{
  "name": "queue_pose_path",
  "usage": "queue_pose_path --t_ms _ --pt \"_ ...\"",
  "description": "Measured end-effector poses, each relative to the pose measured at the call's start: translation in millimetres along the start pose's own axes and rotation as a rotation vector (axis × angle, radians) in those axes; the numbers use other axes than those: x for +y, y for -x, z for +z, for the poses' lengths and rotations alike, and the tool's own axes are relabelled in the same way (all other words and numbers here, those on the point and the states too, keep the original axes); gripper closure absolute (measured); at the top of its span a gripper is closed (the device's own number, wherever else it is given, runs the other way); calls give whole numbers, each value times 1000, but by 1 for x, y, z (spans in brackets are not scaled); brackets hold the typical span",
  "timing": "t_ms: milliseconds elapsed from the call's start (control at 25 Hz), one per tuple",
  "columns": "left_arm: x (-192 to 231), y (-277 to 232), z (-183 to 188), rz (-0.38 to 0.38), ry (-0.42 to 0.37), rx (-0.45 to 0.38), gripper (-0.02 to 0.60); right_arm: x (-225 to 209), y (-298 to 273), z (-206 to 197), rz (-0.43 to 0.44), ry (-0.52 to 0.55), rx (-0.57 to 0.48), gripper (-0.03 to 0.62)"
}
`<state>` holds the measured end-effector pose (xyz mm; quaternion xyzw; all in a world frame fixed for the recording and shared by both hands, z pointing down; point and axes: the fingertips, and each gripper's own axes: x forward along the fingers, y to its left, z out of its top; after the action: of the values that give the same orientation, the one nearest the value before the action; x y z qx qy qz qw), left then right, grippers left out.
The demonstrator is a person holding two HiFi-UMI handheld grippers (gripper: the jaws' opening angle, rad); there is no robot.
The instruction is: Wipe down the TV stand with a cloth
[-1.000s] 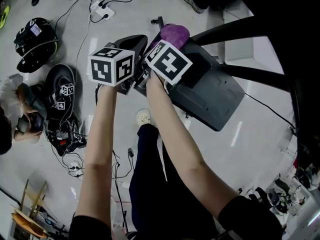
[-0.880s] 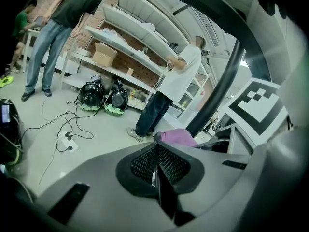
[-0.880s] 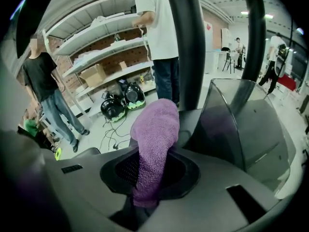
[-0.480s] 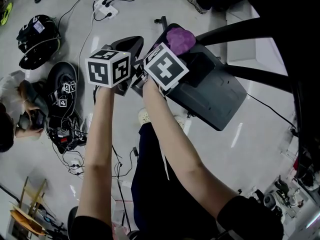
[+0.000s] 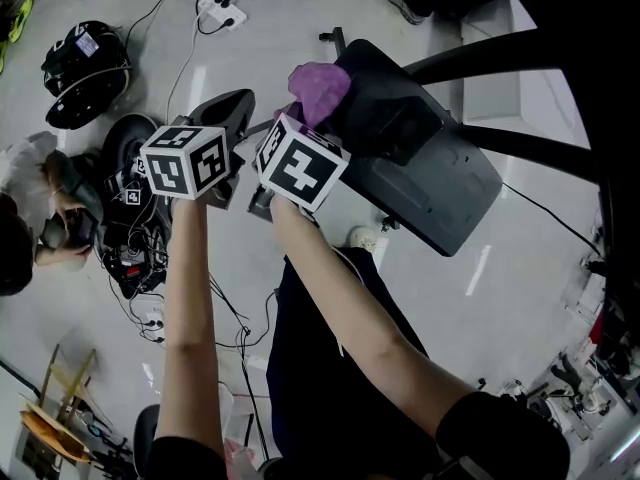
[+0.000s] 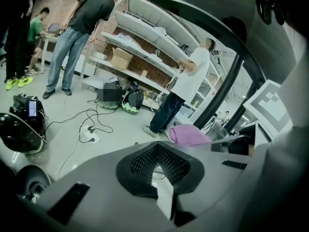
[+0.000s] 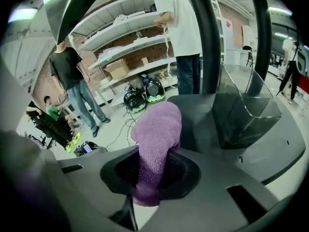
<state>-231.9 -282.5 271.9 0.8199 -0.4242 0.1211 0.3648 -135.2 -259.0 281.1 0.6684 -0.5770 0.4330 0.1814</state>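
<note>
The purple cloth (image 5: 318, 90) rests on the left end of the dark grey TV stand base (image 5: 430, 168). My right gripper (image 5: 298, 116) is shut on it. In the right gripper view the cloth (image 7: 157, 139) stands up between the jaws of that gripper (image 7: 154, 173), with the stand base (image 7: 270, 149) and its black poles beyond. My left gripper (image 5: 232, 108) hovers over the floor just left of the stand, jaws together and holding nothing. The left gripper view shows this gripper (image 6: 159, 161) with the cloth (image 6: 188, 134) off to its right.
A power strip (image 5: 222, 10) and cables lie on the floor ahead. Black round gear (image 5: 85, 58) and a seated person (image 5: 40, 218) are at the left. A white box (image 5: 500, 68) stands behind the stand. People stand by shelves (image 6: 145, 37) in the background.
Both grippers have shifted left and nearer to me. The cloth went with the right gripper, from further in on the stand base to its left edge.
</note>
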Motion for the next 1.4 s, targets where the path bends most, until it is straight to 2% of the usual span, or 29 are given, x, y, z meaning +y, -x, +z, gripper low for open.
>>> queue_pose_path --t_ms 320,800,920,1160,1400 --pt "-6 -4 -6 -21 -4 3 577 -13 -5 -7 -5 -45 20 505" --pt "-62 -36 -11 -99 -56 37 577 -71 14 -13 -63 -130 22 505" --pt "-68 -37 -12 -94 -60 39 577 -70 15 -14 -40 -122 31 505" --pt "-81 -21 -6 -89 -4 -4 577 -53 30 -10 61 -69 27 505" --pt "-113 -3 17 -86 -65 -39 577 -54 69 6 184 -41 14 505"
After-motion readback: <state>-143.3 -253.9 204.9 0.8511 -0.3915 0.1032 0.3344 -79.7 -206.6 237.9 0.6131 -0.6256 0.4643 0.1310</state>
